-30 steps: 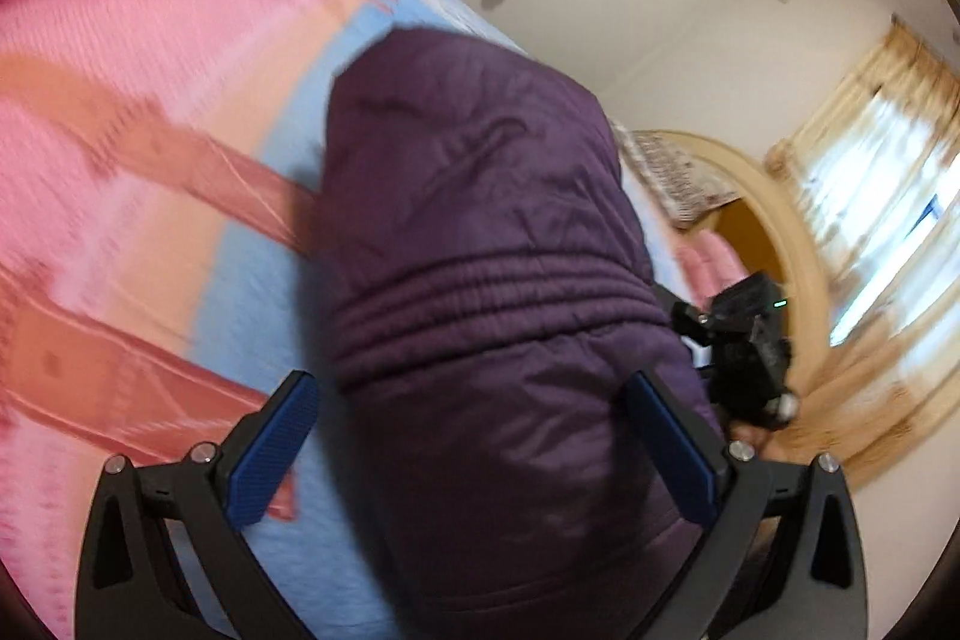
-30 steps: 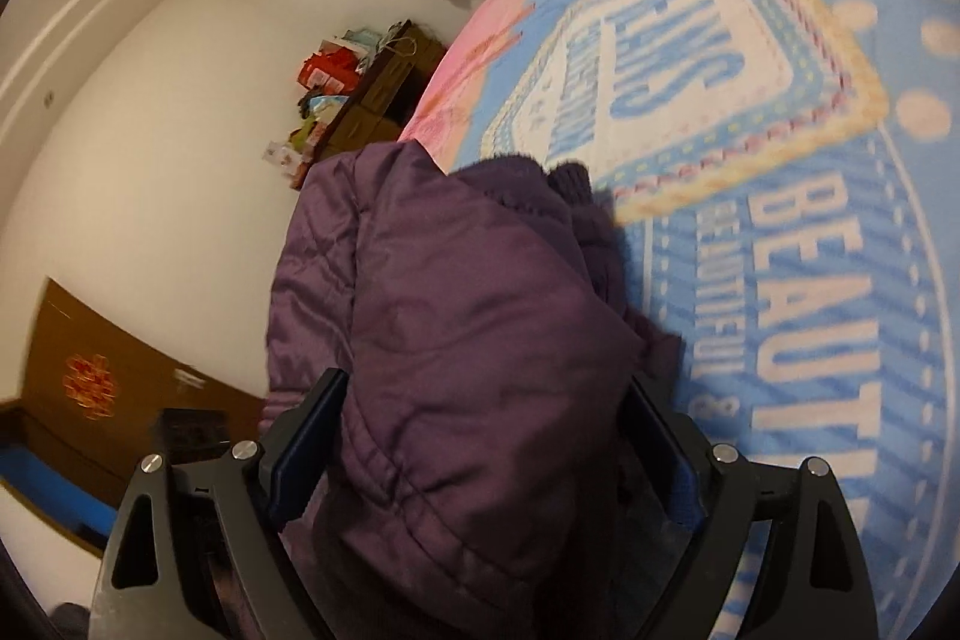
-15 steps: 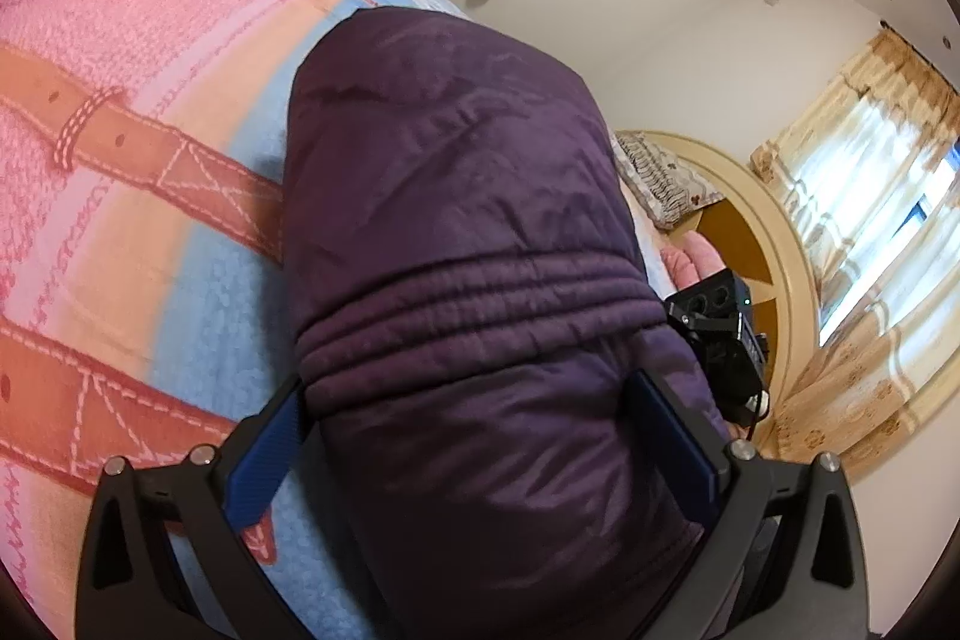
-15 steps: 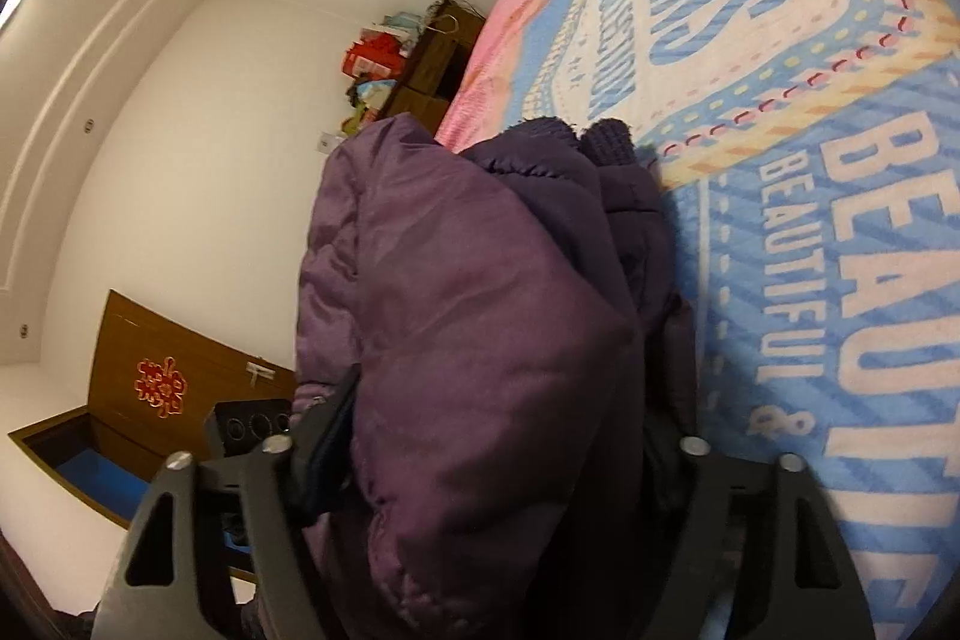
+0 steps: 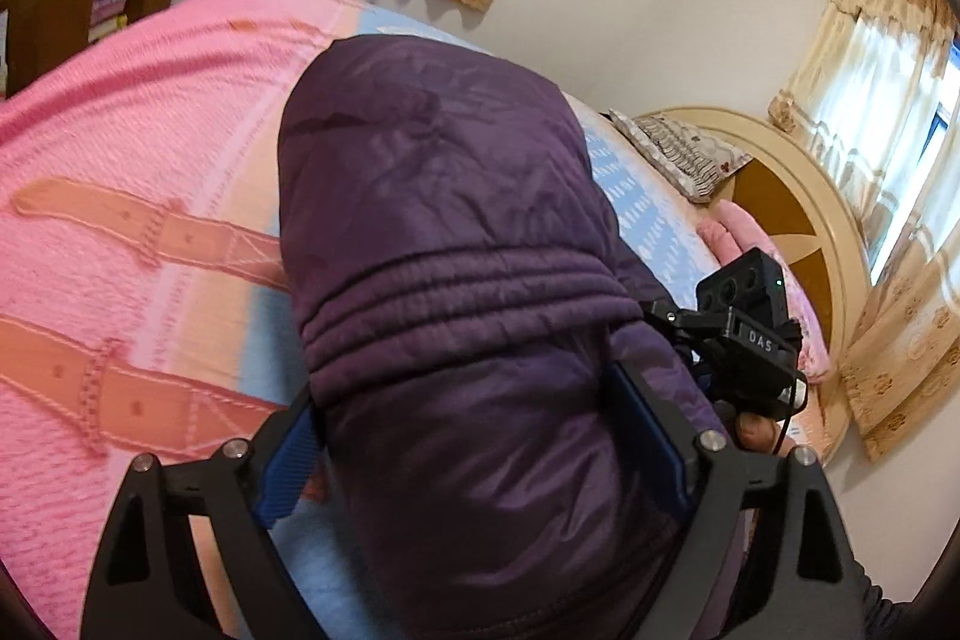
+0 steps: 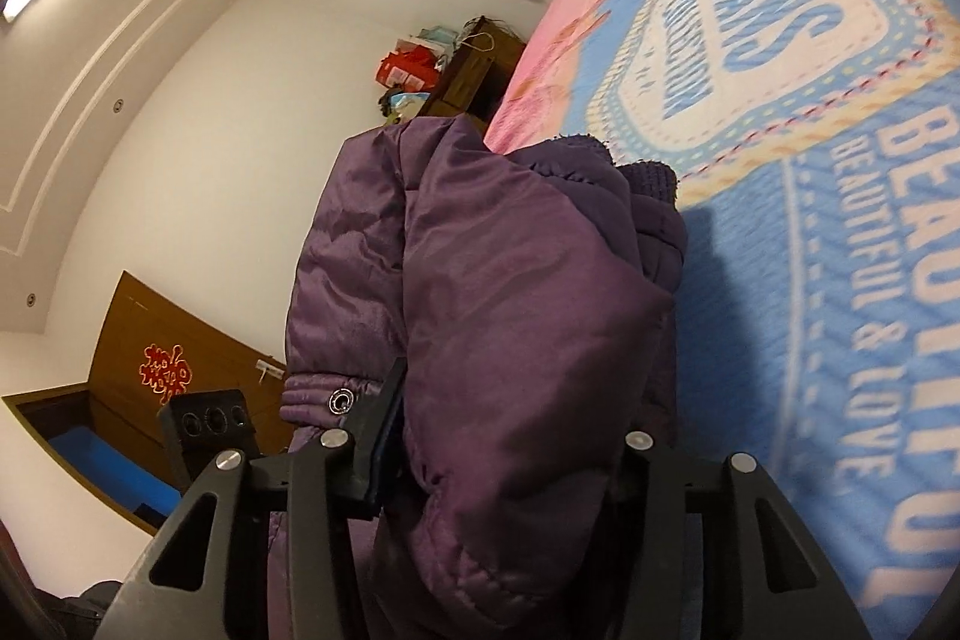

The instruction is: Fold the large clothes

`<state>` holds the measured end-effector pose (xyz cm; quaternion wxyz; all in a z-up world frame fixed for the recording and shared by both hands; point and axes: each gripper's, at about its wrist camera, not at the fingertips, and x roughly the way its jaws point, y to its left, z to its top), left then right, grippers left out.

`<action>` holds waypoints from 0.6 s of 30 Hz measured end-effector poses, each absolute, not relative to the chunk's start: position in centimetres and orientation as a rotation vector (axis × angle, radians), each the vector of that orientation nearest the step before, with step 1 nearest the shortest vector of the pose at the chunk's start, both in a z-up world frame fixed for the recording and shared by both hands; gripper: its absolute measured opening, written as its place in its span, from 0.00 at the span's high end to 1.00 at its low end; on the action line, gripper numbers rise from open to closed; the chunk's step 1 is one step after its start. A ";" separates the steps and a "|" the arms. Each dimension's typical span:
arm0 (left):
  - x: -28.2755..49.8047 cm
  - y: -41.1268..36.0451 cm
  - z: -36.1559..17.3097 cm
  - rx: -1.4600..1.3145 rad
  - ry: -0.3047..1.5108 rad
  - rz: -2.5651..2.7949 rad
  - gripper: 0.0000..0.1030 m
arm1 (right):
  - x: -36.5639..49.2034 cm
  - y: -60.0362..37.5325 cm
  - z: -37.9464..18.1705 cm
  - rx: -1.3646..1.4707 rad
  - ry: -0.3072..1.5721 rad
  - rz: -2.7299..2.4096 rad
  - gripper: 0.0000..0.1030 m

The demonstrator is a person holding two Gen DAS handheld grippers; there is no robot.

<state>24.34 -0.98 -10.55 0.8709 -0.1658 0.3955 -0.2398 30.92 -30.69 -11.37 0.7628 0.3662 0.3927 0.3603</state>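
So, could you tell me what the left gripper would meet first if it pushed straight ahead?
The purple jacket: the left gripper is already clamped on it, and its bulk fills the line ahead.

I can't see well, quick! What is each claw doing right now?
Left claw: closed on the purple jacket.
Right claw: closed on the same purple jacket, held above the bed.

Purple jacket [image 6: 528,292] hides right gripper's [image 6: 510,436] right finger pad.
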 end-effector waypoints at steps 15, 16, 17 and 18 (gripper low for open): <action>22.1 2.8 -8.3 -0.297 0.754 -0.412 0.11 | 31.8 -23.4 -9.2 0.749 0.849 0.885 0.57; 22.0 2.9 -8.2 -0.297 0.748 -0.406 0.11 | 32.0 -22.7 -9.0 0.742 0.849 0.894 0.57; 21.9 3.2 -8.1 -0.296 0.743 -0.399 0.11 | 32.1 -22.3 -9.0 0.738 0.849 0.902 0.57; 21.7 3.5 -7.9 -0.296 0.736 -0.392 0.11 | 32.3 -21.5 -8.8 0.733 0.851 0.914 0.57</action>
